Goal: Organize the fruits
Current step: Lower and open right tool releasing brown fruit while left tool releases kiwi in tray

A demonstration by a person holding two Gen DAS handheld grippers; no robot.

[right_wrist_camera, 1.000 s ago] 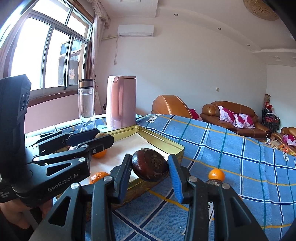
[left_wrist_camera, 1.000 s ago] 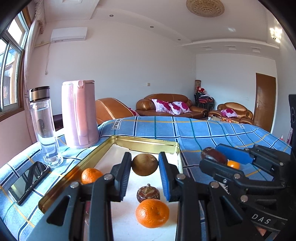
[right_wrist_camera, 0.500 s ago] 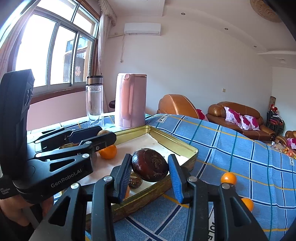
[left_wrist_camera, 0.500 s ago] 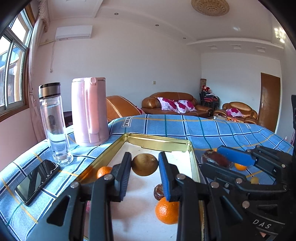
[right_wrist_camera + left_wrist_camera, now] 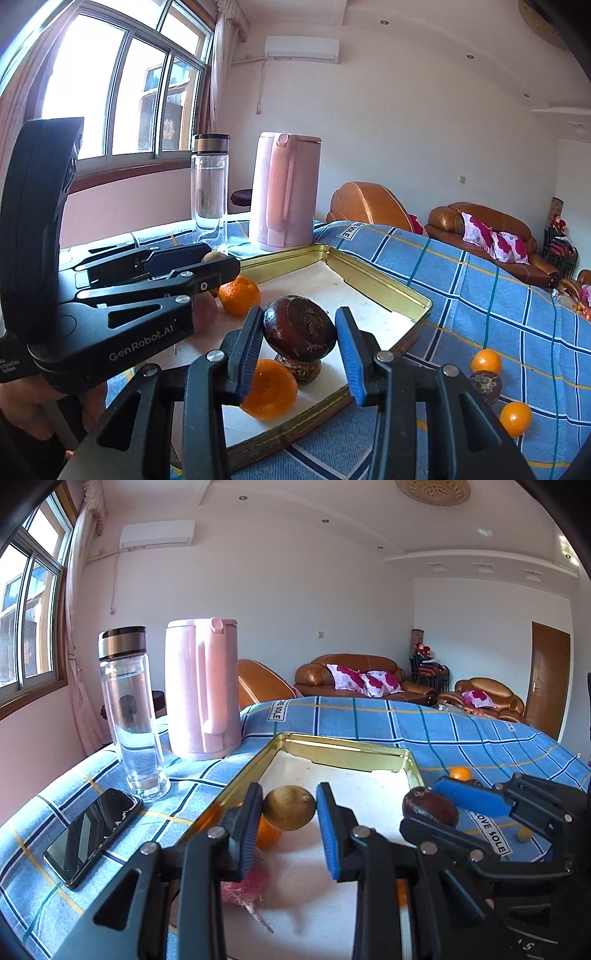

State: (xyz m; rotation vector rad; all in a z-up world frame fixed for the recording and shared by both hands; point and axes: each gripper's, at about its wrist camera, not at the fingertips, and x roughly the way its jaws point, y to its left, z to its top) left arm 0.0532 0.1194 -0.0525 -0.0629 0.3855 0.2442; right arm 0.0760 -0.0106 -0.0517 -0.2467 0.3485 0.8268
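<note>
A gold metal tray (image 5: 343,746) with a white floor lies on the blue plaid cloth. My left gripper (image 5: 290,808) is shut on a brown-green round fruit (image 5: 290,808) above the tray's left side. My right gripper (image 5: 300,328) is shut on a dark brown mangosteen (image 5: 300,328) above the tray's near right part; it also shows in the left wrist view (image 5: 430,806). In the tray lie an orange (image 5: 239,294), a second orange (image 5: 269,387), another mangosteen (image 5: 303,367) and a pink dragon fruit (image 5: 245,886). Two oranges (image 5: 487,361) (image 5: 515,418) and a mangosteen (image 5: 487,384) lie on the cloth.
A glass bottle (image 5: 131,716) and a pink kettle (image 5: 201,686) stand left of the tray's far end. A black phone (image 5: 92,834) lies on the cloth at the near left. Brown sofas stand behind the table.
Both grippers have shifted left over the tray with their fruit still held. The right gripper's mangosteen now hangs over the tray instead of beside its rim.
</note>
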